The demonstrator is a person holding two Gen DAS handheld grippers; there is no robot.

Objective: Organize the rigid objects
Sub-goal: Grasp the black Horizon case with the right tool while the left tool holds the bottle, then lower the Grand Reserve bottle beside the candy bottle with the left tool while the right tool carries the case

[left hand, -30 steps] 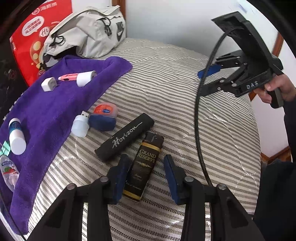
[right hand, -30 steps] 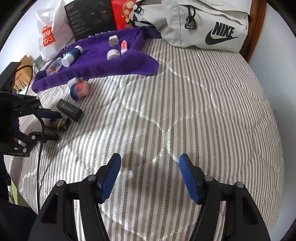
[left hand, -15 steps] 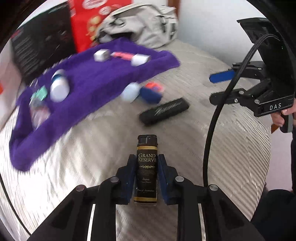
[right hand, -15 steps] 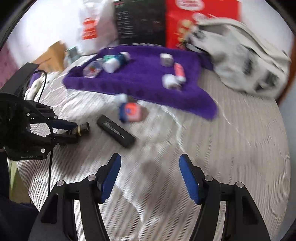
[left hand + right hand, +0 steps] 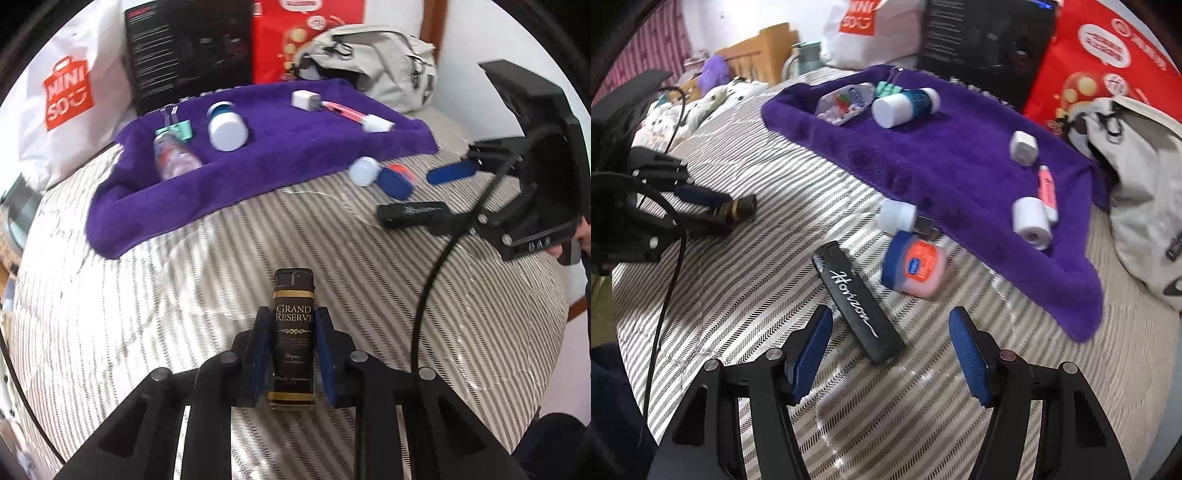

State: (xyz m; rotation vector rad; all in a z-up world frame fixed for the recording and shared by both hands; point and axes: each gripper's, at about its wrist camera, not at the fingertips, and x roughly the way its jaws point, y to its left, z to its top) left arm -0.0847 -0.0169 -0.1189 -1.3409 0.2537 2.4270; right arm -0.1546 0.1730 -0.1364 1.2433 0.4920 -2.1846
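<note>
The left gripper (image 5: 293, 332) is pointing forward, its two blue pads pressing flat against either side of a dark lighter (image 5: 294, 332) and holding it off the bed. The right gripper (image 5: 892, 354) is reaching forward and down with its blue pads spread wide and nothing clamped between them. A hand (image 5: 583, 236) is gripping its handle behind the fingers.
</note>
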